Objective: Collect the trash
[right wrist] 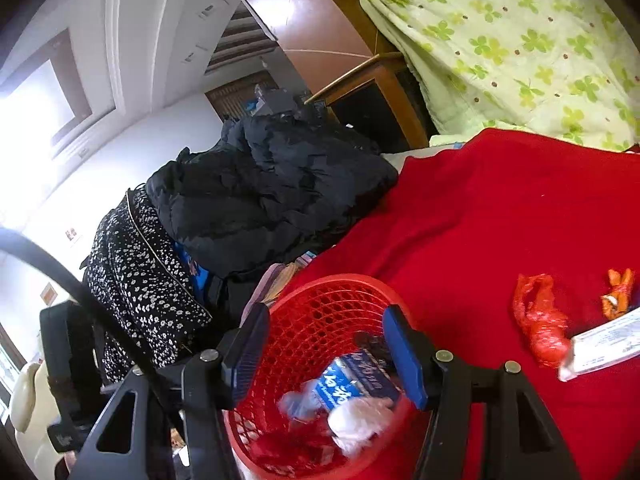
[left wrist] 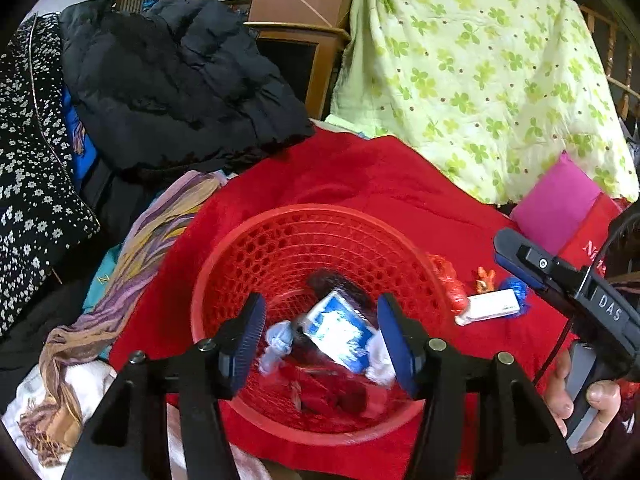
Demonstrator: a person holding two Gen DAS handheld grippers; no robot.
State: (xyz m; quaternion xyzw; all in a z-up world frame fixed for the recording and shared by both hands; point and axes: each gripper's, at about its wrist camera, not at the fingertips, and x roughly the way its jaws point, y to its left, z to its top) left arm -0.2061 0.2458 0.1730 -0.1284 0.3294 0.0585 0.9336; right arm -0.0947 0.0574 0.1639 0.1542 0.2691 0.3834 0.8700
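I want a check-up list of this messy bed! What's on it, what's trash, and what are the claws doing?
Surface: red blanket over the bed.
Job's things: red plastic mesh basket holding a blue-and-white packet; red crumpled bag, orange wrapper and white flat box outside it.
Clutter: black puffy jacket, striped scarf.
Claws: left claw and right claw open, empty.
Cables: black cable.
Surroundings: green clover quilt.

The right gripper (right wrist: 326, 354) hangs over a red mesh basket (right wrist: 320, 312), its blue-padded jaws apart with nothing between them. Inside the basket lie a blue packet (right wrist: 352, 380) and a crumpled white wad (right wrist: 360, 420). On the red blanket (right wrist: 480, 220) to the right rest a red plastic bag (right wrist: 540, 324), an orange wrapper (right wrist: 618, 292) and a white box (right wrist: 600, 348).
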